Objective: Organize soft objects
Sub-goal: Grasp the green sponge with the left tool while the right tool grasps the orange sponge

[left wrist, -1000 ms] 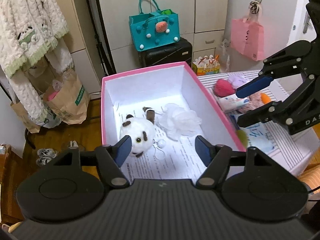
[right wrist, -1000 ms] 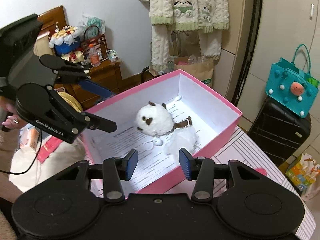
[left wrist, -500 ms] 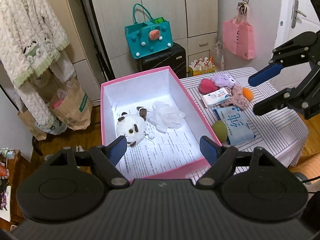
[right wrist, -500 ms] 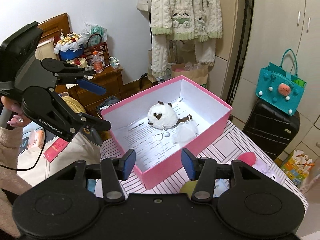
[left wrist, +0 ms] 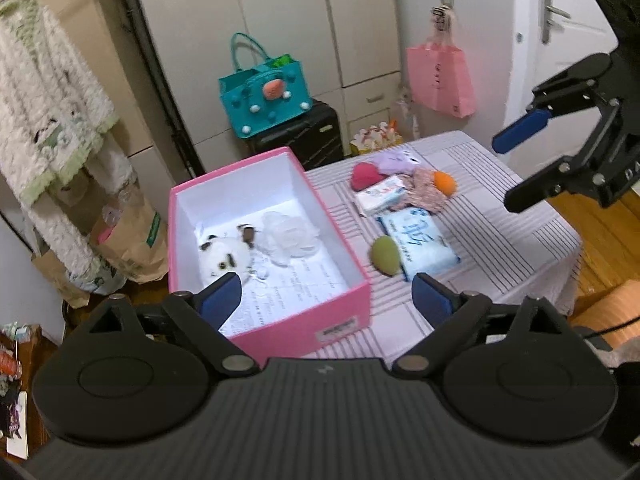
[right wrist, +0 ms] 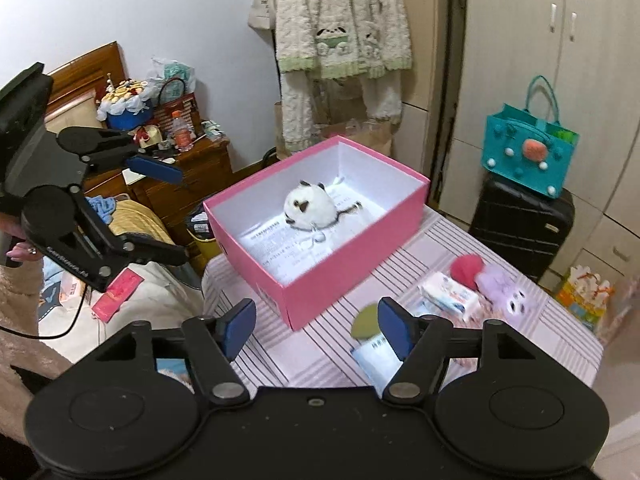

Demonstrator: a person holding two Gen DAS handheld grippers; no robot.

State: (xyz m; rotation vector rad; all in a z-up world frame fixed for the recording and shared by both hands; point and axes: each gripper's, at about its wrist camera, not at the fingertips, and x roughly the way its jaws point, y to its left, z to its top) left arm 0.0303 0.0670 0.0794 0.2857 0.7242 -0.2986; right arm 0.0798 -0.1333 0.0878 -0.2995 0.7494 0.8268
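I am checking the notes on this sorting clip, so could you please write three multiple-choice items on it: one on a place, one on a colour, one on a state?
1. Where does the white plush toy lie?
A. inside the pink box
B. on the striped tablecloth
C. on the black suitcase

2. What colour is the sponge nearest the box on the cloth?
A. orange
B. olive green
C. blue

3. What is in the left gripper and the right gripper?
A. each holds a sponge
B. the left one holds the plush
C. nothing in either, jaws opening

Answers:
1 A: the plush rests on the printed paper within the box walls.
2 B: the egg-shaped piece beside the blue tissue pack is olive green.
3 C: the blue pads stand apart with nothing between them.
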